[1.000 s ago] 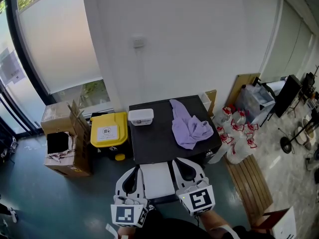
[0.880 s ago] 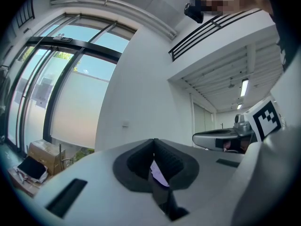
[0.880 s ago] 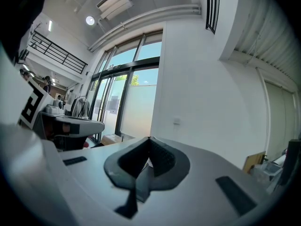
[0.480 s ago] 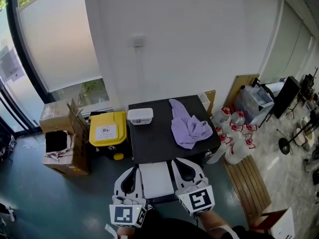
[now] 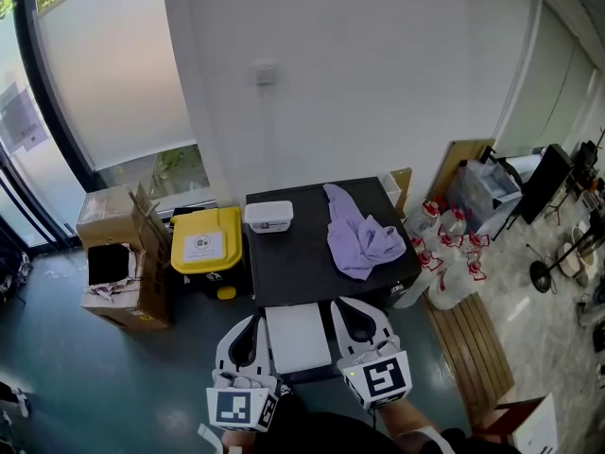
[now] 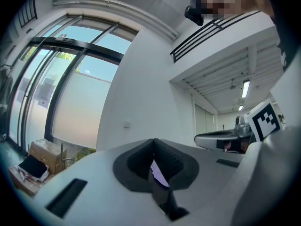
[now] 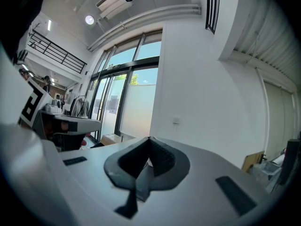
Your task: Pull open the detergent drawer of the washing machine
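The washing machine (image 5: 302, 263) stands against the white wall, seen from above with a black top. A white panel (image 5: 298, 340) shows at its near edge, between my two grippers; I cannot make out the detergent drawer. My left gripper (image 5: 252, 320) is held level just left of that panel, jaws shut and empty. My right gripper (image 5: 350, 305) is just right of the panel, also shut on nothing. In the left gripper view the closed jaws (image 6: 153, 141) point at the wall. The right gripper view shows the same closed tips (image 7: 149, 139).
A white lidded box (image 5: 268, 216) and a purple cloth (image 5: 361, 236) lie on the machine's top. A yellow bin (image 5: 206, 244) and cardboard boxes (image 5: 118, 263) stand to its left. Plastic bottles (image 5: 442, 244) and a wooden slatted board (image 5: 473, 348) are to its right.
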{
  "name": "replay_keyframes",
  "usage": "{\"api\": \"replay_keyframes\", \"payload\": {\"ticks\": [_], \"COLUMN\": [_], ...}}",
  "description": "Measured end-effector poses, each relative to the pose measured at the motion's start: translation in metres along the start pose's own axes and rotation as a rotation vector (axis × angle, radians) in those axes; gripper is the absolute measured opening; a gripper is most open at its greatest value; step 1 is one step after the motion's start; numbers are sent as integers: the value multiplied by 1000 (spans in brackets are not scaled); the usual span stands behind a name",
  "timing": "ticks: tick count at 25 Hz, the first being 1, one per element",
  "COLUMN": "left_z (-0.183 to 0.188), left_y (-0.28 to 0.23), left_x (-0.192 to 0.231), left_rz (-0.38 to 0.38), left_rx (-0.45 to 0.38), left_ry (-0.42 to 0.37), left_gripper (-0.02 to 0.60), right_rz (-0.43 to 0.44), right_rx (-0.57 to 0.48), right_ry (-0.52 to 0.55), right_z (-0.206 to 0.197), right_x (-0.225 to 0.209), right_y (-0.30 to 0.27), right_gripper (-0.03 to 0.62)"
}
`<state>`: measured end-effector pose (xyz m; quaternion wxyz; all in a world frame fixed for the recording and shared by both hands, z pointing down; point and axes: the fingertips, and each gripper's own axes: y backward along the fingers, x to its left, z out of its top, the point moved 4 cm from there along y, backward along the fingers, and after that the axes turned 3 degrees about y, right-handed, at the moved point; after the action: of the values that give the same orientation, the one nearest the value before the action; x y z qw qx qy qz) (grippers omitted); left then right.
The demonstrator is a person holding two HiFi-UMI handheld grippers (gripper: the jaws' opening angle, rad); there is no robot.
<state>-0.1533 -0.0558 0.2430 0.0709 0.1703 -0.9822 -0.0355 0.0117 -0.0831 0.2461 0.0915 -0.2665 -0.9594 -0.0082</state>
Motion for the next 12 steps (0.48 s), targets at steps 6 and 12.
{"api": "replay_keyframes", "payload": {"ticks": [6,12], "left_z": [0,0], "left_y": [-1,1], "left_x": [-1,-3], "left_rz": [-5,-9], "left_rx": [0,0], "left_ry": [6,9], "left_gripper": [21,21], "right_rz": [-9,-14], "right_rx": [8,7], "right_ry": [15,13], "right_z": [4,4], "right_x": [-2,-2], "right_y": [2,5], "right_gripper": [8,8]}}
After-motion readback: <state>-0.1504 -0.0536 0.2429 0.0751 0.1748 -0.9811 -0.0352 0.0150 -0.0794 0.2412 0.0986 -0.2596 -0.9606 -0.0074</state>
